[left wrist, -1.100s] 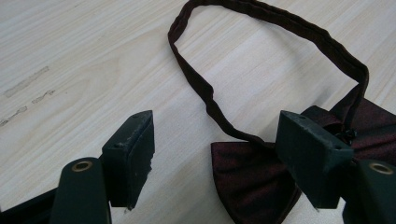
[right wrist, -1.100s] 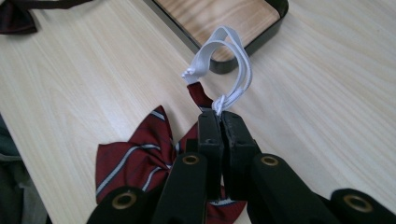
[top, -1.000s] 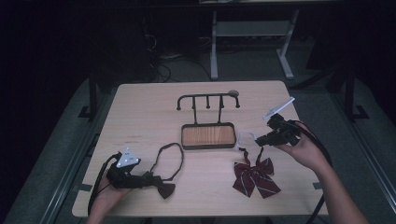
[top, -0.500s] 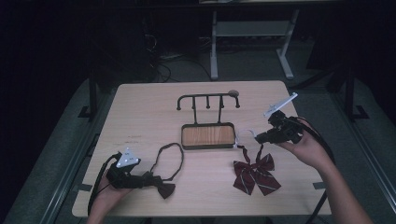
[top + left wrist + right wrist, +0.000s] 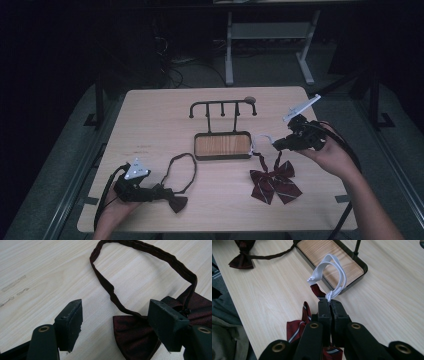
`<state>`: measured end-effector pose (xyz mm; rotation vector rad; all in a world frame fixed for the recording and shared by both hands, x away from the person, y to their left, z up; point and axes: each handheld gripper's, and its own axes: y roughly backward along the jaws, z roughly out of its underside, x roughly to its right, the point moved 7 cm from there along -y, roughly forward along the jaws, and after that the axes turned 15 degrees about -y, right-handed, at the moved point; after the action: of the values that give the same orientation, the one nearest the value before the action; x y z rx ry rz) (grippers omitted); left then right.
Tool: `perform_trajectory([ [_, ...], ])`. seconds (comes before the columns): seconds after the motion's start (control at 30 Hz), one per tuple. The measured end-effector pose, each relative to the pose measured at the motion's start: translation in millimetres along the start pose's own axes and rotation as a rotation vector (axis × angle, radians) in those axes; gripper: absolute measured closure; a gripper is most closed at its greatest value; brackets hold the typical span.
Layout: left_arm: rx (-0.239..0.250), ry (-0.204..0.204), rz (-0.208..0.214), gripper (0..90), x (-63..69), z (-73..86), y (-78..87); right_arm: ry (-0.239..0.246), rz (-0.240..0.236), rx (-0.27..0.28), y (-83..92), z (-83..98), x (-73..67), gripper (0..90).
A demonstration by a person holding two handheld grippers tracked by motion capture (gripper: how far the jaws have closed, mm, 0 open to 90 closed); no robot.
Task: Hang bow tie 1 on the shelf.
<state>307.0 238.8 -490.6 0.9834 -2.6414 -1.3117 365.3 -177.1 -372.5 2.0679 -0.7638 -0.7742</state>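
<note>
A dark maroon bow tie [image 5: 176,202] with a looped strap [image 5: 181,170] lies at the table's front left. My left gripper [image 5: 165,192] rests at it, open; in the left gripper view [image 5: 115,312] the bow tie [image 5: 135,335] lies between the jaws and under the right one, not pressed. A striped red bow tie [image 5: 275,182] lies front right, its top lifted. My right gripper [image 5: 277,144] is shut on its white elastic strap [image 5: 261,142]; in the right gripper view [image 5: 330,302] the white elastic strap [image 5: 334,270] loops up from the closed jaws.
A black rack with several hooks [image 5: 222,106] stands mid-table on a wooden tray base [image 5: 222,145], just left of the right gripper. Cables trail from both grippers off the table's front. Bare tabletop [image 5: 150,120] stretches behind the left gripper.
The right gripper has risen a little with the white strap, which draws the top of the striped bow tie up. The left gripper has stayed in place.
</note>
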Motion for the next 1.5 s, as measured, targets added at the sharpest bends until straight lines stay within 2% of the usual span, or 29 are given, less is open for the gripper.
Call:
perform_trajectory([
  [0.87, 0.004, 0.006, -0.003, 28.9, -1.2, 0.8, 0.7, 0.043, 0.012, 0.014, 14.1, -21.9, -15.1, 87.6],
  [1.5, -0.001, 0.005, 0.001, 28.9, -2.2, 2.0, 0.8, 0.055, 0.011, 0.033, 24.4, -33.6, -16.6, 87.8],
])
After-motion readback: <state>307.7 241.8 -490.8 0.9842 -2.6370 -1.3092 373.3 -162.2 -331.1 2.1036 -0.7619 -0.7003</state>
